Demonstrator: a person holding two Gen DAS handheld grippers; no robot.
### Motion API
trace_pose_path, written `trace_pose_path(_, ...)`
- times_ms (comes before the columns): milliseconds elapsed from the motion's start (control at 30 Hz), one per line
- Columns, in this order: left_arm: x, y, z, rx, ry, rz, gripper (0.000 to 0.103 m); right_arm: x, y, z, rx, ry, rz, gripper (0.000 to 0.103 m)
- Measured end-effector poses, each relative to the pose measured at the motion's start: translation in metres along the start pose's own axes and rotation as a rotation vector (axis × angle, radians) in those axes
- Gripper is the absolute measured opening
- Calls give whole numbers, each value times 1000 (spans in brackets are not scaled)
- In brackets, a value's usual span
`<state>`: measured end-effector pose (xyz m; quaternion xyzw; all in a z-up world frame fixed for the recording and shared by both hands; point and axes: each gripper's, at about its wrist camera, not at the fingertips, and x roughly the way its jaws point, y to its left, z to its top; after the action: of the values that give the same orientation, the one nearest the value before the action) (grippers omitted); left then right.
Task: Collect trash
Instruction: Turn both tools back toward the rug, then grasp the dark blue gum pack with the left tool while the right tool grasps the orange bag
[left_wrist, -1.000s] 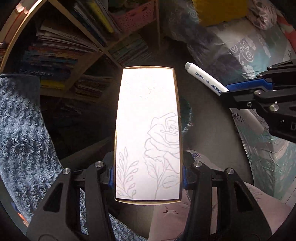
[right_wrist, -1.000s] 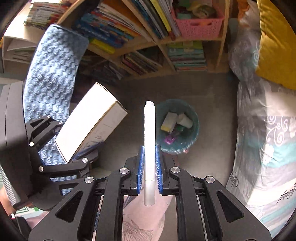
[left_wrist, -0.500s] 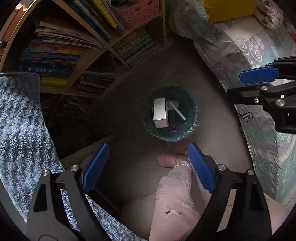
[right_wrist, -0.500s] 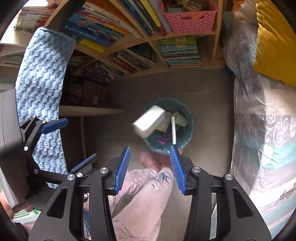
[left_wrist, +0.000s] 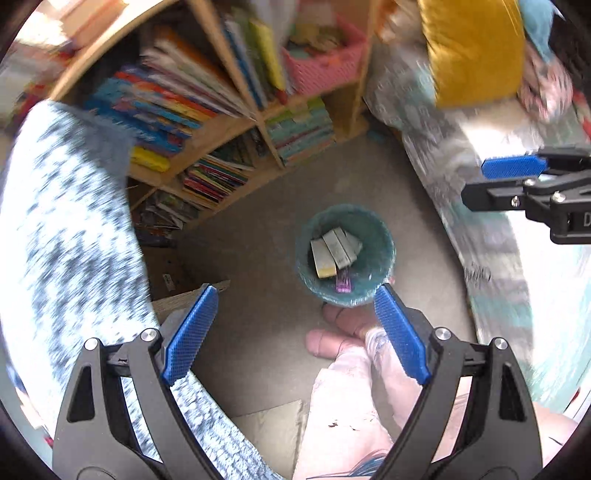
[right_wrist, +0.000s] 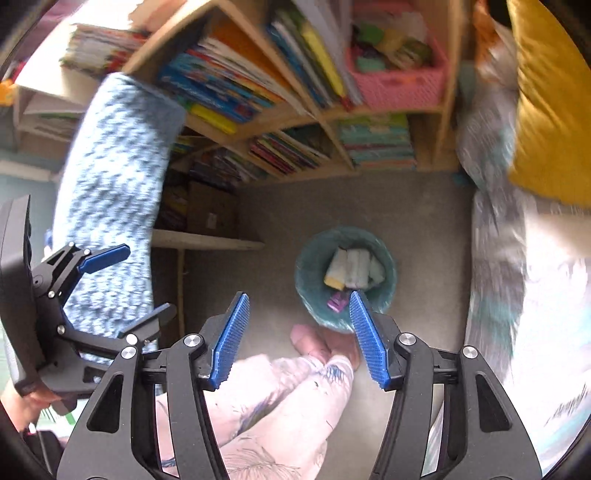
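Note:
A teal trash bin (left_wrist: 384, 243) stands on the grey floor below both grippers; it also shows in the right wrist view (right_wrist: 306, 266). Inside lie the white box (left_wrist: 334, 251), other packets and a purple item (left_wrist: 343, 282). The box also shows in the right wrist view (right_wrist: 351, 273). The pen is not visible. My left gripper (left_wrist: 295, 295) is open and empty, high above the bin. My right gripper (right_wrist: 299, 306) is open and empty too. Each gripper shows at the edge of the other's view.
A wooden bookshelf (right_wrist: 332, 122) full of books and a pink basket (right_wrist: 399, 88) stands behind the bin. A blue knitted blanket (right_wrist: 110, 192) hangs at left. A bed with patterned cover (left_wrist: 498, 240) and yellow pillow (left_wrist: 476, 48) lies right. The person's legs and bare feet (left_wrist: 332, 339) are below.
Both grippers opened: the white box dropped from the left and the pen from the right into the bin. Both grippers have since risen and tilted.

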<state>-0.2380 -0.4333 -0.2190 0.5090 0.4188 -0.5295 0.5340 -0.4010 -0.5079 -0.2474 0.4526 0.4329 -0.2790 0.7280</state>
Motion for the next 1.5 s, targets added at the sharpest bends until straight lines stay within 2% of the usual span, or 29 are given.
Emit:
trace_pose_path(67, -19, 23, -8, -75, -33, 7, 85, -5, 21, 12, -63, -5, 34, 59)
trace_pose_path(200, -59, 77, -33, -248, -100, 61, 85, -14, 78, 36, -236, -31, 86, 69)
trace_pose_path(333, -98, 135, -73, -463, -140, 174, 89, -16, 151, 59, -425, -46, 164, 71)
trace_pose_path(400, -111, 156, -88, -556, -137, 220, 89, -15, 192, 68, -528, -58, 208, 83)
trace_pose_path(533, -136, 198, -131, -738, -144, 342, 92, -5, 274, 72, -732, -48, 263, 88)
trace_pose_path(600, -147, 215, -156, -829, -153, 374, 93, 4, 318, 67, -841, -40, 268, 88)
trace_pose_path(667, -159, 234, -185, -920, -167, 399, 95, 11, 352, 63, -907, -30, 285, 89)
trace_pose_path(767, -174, 254, -227, -1004, -172, 453, 96, 22, 399, 55, -975, -16, 317, 89)
trace_pose_path(1000, -192, 288, -304, -1131, -154, 541, 96, 44, 485, 35, -1094, 8, 338, 90)
trace_pose_path(1133, -199, 303, -335, -1185, -157, 547, 96, 57, 522, 26, -1143, 22, 347, 90)
trace_pose_path(1300, -193, 326, -359, -1206, -145, 545, 96, 72, 557, 17, -1181, 35, 348, 90)
trace_pose_path(1500, -180, 353, -370, -1187, -133, 512, 96, 96, 595, 13, -1220, 36, 314, 90)
